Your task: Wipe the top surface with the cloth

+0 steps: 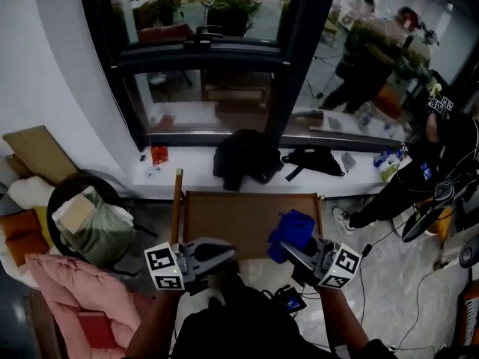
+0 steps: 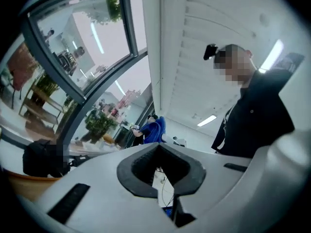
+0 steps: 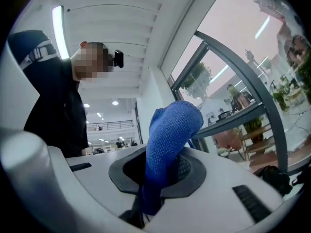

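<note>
Looking down past a white window sill (image 1: pixel 187 174) onto a brown tabletop (image 1: pixel 239 215). Holding both tongs at its near edge: left tongs (image 1: pixel 217 257) pressed together on nothing, right tongs (image 1: pixel 296 254) clamped on a bunched blue cloth (image 1: pixel 293 229) over the tabletop's near right part.

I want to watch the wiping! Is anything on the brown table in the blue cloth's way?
No, nothing visible. The right gripper holds the blue cloth over the right side of the brown table, and its top looks bare.
</note>
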`<state>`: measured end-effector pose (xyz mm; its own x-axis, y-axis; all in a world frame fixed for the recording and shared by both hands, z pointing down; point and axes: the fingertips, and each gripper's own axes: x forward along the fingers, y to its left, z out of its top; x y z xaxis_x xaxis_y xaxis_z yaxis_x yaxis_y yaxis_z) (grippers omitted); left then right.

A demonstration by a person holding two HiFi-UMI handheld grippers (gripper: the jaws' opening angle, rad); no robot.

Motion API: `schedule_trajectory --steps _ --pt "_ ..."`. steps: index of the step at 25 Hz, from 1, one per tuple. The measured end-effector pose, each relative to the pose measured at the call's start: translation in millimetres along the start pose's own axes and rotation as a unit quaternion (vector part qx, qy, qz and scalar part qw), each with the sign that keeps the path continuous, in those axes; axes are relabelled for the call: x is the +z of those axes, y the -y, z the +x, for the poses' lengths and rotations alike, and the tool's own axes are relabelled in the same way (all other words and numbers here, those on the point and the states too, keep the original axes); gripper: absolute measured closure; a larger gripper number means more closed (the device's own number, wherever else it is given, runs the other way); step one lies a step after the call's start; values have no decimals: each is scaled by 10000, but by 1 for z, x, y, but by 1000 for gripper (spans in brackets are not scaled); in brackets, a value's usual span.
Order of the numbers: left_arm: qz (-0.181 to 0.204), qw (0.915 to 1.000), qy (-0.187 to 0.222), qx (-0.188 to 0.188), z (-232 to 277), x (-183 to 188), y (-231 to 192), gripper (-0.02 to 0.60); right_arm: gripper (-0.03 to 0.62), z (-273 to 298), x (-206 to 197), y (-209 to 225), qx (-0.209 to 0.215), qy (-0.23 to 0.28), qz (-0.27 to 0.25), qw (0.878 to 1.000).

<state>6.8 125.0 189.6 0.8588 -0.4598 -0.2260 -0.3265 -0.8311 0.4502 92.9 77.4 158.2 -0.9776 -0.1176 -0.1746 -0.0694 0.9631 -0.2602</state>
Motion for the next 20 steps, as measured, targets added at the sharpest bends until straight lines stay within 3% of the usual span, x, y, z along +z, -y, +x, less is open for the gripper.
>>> schedule_trajectory --steps 3,6,11,15,20 --pt "286 9992 193 181 -17 -2 45 571 533 -10 -22 -43 79 -41 241 9997" --pt "362 9981 408 269 -26 -10 74 571 533 -24 -39 -57 -104 -85 378 9992" --pt "285 9995 -98 85 -14 -48 112 571 533 -48 -44 -86 -74 -142 302 9994" --pt "574 9973 -299 342 -2 -61 128 571 533 -61 -36 -103 236 -96 141 9996" --pt "637 9946 -368 728 25 -76 143 571 533 -98 -37 -131 576 -287 -148 9978"
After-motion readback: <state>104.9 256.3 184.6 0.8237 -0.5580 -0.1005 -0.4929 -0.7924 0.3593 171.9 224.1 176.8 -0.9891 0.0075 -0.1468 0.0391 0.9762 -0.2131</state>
